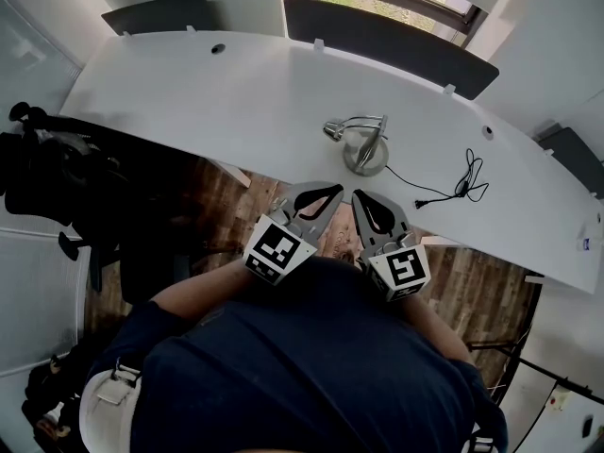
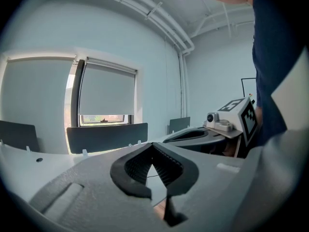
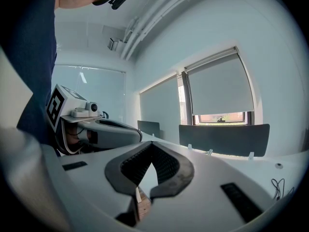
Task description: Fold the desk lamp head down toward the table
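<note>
Where the head view looks down on the bench, we count one desk lamp (image 1: pixel 362 142), two grippers, one cord (image 1: pixel 451 189) and two cable holes (image 1: pixel 218 49) in one table (image 1: pixel 236 102).

- Table: white, smooth, curved in a long arc from upper left to right edge of frame.
- Lamp: stands on the table, right of centre, near both gripper tips but apart from them. Silvery metal; round flat base, thin arm, small rounded head pointing left. We cannot tell from above how far the head is tilted.
- Cord: thin, black, looped loosely on the table to the right of the lamp base; plug end lies free.
- Left gripper (image 1: pixel 328 192): grey moulded shell, black ribbed pads (image 2: pixel 170 164). In the left gripper view the tips meet, leaving only a small triangular gap behind them; nothing is in it.
- Right gripper (image 1: pixel 363 199): same build. In the right gripper view its tips are likewise together, with nothing gripped.
- Both sit side by side at lower centre, tips angled toward each other.
- Three dark flat screens (image 1: pixel 387 36) stand along the table's far edge.
</note>
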Demonstrator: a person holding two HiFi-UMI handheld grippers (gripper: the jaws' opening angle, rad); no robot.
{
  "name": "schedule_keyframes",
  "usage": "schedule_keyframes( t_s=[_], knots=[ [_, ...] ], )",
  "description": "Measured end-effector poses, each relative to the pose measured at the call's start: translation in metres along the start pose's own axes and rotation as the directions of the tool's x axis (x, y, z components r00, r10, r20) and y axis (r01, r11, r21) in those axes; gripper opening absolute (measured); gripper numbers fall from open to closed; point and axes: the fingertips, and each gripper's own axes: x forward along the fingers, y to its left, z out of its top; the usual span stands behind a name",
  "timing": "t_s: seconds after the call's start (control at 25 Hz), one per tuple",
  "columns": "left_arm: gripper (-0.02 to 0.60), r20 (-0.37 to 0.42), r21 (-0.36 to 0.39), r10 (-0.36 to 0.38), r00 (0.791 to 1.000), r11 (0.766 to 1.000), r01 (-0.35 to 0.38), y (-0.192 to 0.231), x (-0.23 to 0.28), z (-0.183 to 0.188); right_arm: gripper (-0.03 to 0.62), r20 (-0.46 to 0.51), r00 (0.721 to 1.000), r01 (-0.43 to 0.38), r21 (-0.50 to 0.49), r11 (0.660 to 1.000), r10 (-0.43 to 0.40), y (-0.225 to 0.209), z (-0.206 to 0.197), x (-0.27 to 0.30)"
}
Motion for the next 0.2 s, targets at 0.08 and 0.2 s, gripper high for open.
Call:
schedule_keyframes(
  t_s=[0.08,0.2],
  knots=[
    [0.006,0.002,0.002,-0.002,1.0,1.0,0.002,-0.0006,0.0002,0.0005,0.011,0.0,1.0,-0.001,-0.001,1.0,0.001,-0.0005,0.0001,-0.0002],
    [0.006,-0.002,-0.002,-0.004,1.0,1.0,0.004,-0.0021,0.0001,0.0005,0.011,0.002,1.0,-0.004,-0.012,1.0,0.004,-0.0009,0.0001,-0.0009]
  ],
)
